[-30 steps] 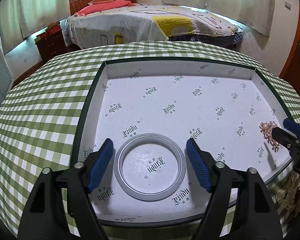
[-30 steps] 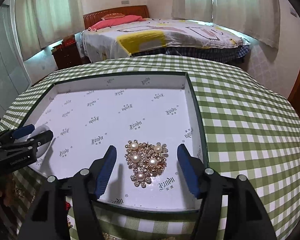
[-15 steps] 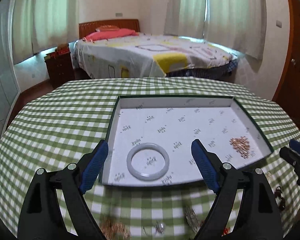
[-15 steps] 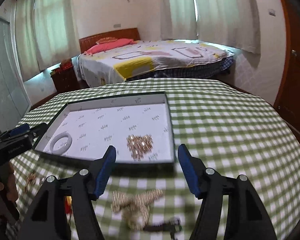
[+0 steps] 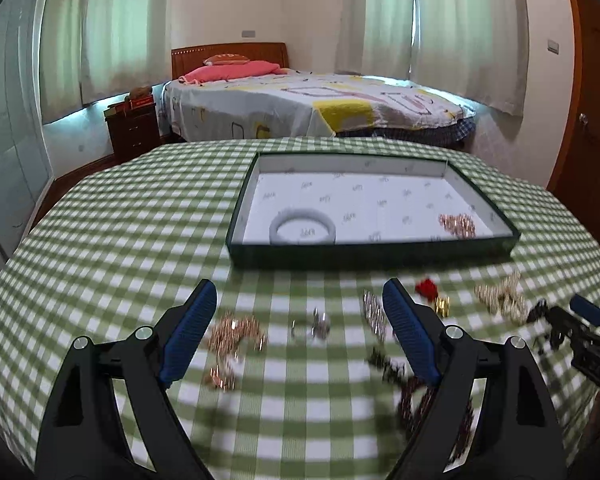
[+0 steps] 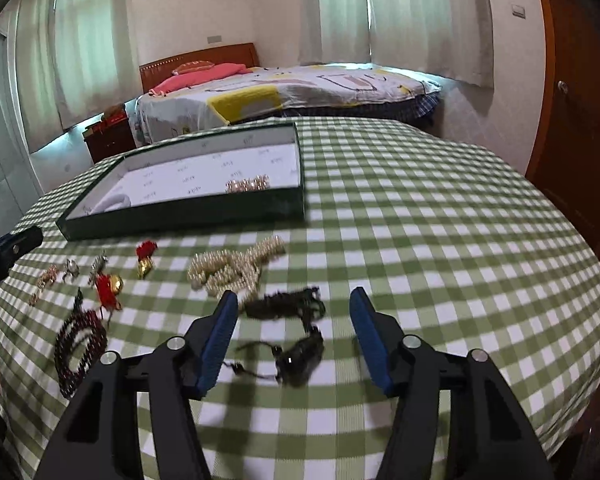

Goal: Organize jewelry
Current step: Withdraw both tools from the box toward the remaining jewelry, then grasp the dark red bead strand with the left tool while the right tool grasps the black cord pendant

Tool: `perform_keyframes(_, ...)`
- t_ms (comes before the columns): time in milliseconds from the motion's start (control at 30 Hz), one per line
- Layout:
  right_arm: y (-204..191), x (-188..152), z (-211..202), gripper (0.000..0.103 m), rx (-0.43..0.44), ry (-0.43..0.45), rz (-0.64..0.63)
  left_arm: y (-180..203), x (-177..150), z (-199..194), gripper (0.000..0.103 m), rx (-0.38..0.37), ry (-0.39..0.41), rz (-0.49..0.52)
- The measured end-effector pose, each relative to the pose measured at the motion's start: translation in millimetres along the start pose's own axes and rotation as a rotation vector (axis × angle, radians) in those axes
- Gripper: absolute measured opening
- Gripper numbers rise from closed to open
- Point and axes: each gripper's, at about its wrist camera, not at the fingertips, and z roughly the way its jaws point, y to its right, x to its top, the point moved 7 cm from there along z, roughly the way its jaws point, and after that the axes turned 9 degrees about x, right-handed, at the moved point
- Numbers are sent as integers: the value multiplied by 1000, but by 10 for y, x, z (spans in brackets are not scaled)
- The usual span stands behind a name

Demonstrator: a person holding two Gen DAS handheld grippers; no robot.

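While loose jewelry (image 6: 236, 268) waits strewn across the checked tablecloth (image 6: 440, 240) at mid-frame, only bangle (image 5: 302, 231) and brooch (image 5: 457, 225) lie in tray (image 5: 372, 250) above. Left gripper (image 5: 300, 334) and right gripper (image 6: 294, 340) spread wide, empty, likely poised over next picks.

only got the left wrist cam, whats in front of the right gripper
observer: a black corded piece lies between the right gripper fingers, which are open, nothing gripped
operator: whats the dark blur low right in my view
observer: a dark red bead bracelet, coiled flat on the tablecloth
operator: any red besides the tassel near the tray
observer: yes, a second red tassel with a gold bell, just beyond the bracelet
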Motion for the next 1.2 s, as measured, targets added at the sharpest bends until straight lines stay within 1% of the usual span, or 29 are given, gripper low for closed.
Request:
perform_keyframes(200,37,-105,15,46,-4,-16,12,-27,-162,2,83,-3,-46,-12)
perform_keyframes(367,90,-185,26,42,-11,-34,26,-35,-184,-29,83,2,-43,-19)
perform_keyframes(467,93,-234,16,36,-14,-41,30,-20,-197,-42,83,2,-44,-14)
perform_keyframes(567,81,-243,4,26,-6,-43,29,8,-243,-63,83,1,-47,-3)
perform_keyframes(767,17,-269,-21,25,9,-40,11,94,-329,-130,83,-15,-56,18)
perform_keyframes(833,-25,-274,-52,20,18,-33,0,141,-361,-168,83,-31,-58,22)
perform_keyframes(1067,-132,-298,-149,19,46,-13,-25,395,-464,-264,83,-82,-66,55)
perform_keyframes(1200,-138,-312,-208,15,58,-3,-22,535,-531,-263,83,-108,-79,69)
